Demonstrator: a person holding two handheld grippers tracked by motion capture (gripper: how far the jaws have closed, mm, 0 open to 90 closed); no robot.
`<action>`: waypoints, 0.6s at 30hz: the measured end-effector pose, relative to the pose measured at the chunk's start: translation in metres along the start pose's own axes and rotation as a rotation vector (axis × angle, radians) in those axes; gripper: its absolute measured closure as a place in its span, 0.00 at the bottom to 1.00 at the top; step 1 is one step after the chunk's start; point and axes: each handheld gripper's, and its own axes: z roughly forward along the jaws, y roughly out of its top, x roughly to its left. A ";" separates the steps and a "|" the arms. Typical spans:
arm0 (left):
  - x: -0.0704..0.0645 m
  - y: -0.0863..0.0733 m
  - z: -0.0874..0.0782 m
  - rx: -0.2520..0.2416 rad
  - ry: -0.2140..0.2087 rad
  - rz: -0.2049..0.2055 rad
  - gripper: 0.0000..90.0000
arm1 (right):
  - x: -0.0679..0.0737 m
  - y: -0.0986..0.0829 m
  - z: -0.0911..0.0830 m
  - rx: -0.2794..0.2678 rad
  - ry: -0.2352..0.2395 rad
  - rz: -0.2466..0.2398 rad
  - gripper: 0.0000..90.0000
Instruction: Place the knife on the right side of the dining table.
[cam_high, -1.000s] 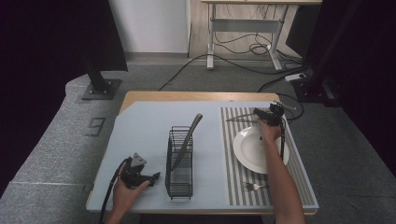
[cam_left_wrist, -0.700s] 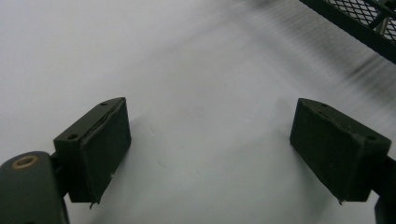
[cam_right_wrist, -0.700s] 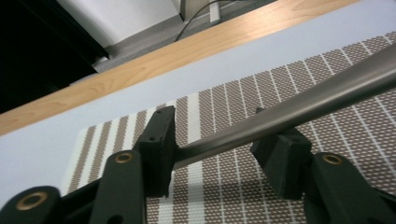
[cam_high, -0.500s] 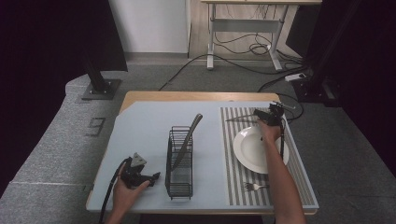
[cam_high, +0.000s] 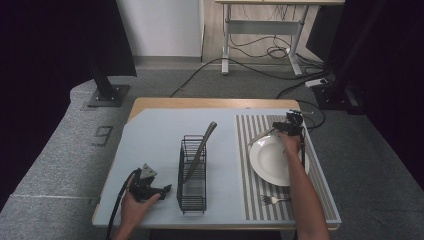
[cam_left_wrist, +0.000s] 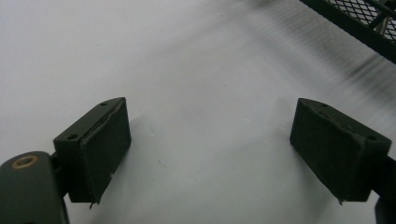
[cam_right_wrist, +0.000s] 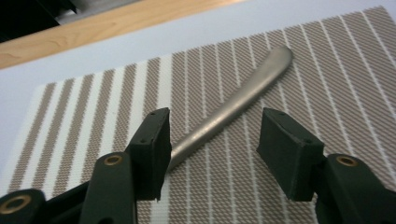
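Observation:
A silver utensil handle (cam_right_wrist: 243, 95) lies flat on the striped placemat (cam_right_wrist: 327, 70), running diagonally between the jaws of my right gripper (cam_right_wrist: 212, 144). That gripper is open, and its pads stand apart on either side of the handle. In the high view, my right gripper (cam_high: 276, 128) sits at the placemat's far edge, just beyond the white plate (cam_high: 274, 160), with the utensil (cam_high: 260, 136) pointing left from it. My left gripper (cam_high: 167, 189) rests low at the table's near left, open over bare tabletop, and my left gripper (cam_left_wrist: 210, 144) holds nothing.
A black wire rack (cam_high: 192, 172) stands mid-table with a grey utensil (cam_high: 202, 145) leaning out of it; its corner (cam_left_wrist: 355, 18) lies just ahead of the left jaws. A fork (cam_high: 270, 200) lies on the placemat (cam_high: 250, 130) near the front edge.

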 end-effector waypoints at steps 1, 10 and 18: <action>0.000 0.000 0.000 0.000 0.000 0.000 0.13 | 0.000 0.000 0.000 0.000 0.000 0.000 0.48; 0.000 0.000 0.000 0.000 0.000 0.000 0.13 | -0.003 0.019 -0.017 -0.044 -0.021 -0.120 0.47; 0.000 0.000 0.000 0.000 -0.001 -0.002 0.13 | 0.010 0.042 0.000 0.098 -0.085 -0.347 0.44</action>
